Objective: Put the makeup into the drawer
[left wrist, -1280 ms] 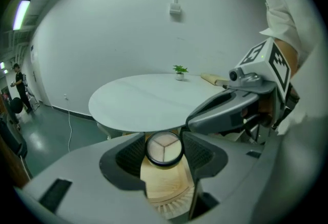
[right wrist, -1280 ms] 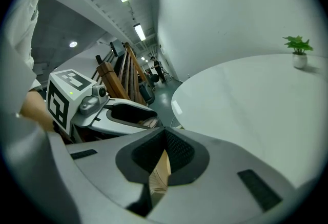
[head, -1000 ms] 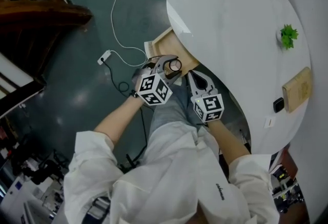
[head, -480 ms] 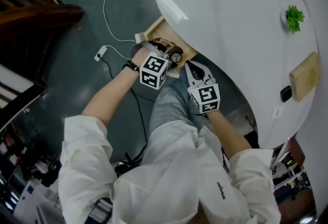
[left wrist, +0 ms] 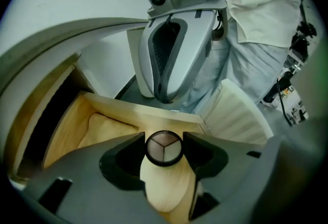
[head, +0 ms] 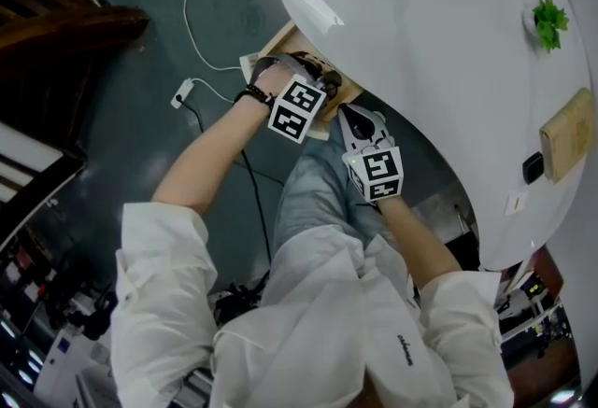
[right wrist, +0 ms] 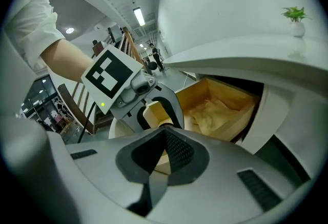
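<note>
**A:** Where is the makeup sitting right now?

**B:** The left gripper (head: 320, 85) is pinching it. A round makeup compact (left wrist: 164, 148), black-rimmed with three shades of powder, is sitting between the two jaw tips, and both are pressing on its rim.

**A:** And what is it hanging over?

**B:** It is hanging over the open wooden drawer (left wrist: 154, 118), which is sticking out from under the round white table (head: 420, 42). Bare wood is showing behind the compact, but whether it is touching that wood cannot be told.

**A:** What is the right gripper (head: 359, 119) doing?

**B:** It is hovering just beside the drawer's front and pointing toward the left gripper. Its jaws are pressing together with nothing between them.

**A:** Is anything lying in the drawer?

**B:** A pale crumpled sheet (right wrist: 215, 110) is lying on its floor.

**A:** And on the table?

**B:** A small potted plant (head: 549, 21) is standing near the far edge, well apart from the drawer.
</note>
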The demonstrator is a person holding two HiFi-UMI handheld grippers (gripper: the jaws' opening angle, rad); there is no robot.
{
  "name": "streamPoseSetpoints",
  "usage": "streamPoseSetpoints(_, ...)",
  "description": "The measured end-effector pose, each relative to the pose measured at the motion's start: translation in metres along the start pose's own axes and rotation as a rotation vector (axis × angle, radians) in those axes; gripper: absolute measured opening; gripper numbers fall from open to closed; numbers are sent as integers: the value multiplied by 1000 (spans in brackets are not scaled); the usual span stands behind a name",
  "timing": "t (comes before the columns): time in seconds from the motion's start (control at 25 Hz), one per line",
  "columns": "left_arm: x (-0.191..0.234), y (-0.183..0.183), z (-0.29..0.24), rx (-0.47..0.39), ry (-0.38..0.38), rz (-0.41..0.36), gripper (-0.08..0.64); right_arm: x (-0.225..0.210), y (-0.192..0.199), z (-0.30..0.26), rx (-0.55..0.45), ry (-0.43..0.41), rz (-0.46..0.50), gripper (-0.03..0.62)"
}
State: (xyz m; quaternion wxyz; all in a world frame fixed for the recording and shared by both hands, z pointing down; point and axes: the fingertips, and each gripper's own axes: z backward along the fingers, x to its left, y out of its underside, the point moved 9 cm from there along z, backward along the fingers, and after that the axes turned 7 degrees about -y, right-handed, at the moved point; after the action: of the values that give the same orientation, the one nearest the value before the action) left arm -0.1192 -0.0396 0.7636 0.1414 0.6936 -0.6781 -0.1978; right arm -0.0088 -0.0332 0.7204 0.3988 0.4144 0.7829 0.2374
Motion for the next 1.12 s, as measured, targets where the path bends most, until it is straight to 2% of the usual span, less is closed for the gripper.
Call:
streamPoseSetpoints(0.2, -3, 7, -27, 20, 84, -44, 242, -2, 4, 1, -14, 2, -31, 17)
streamPoseSetpoints(0.48, -1, 10, -57, 31, 130, -66, 242, -6, 10, 5, -29, 12, -50, 17)
streamPoseSetpoints(0.76, -12, 13, -76, 35, 124, -107, 244, -4, 16, 7, -26, 6, -65, 17)
streamPoseSetpoints(1.12, -11, 15, -76, 19, 118, -109, 244, -3, 18, 2, -25, 15, -73, 17)
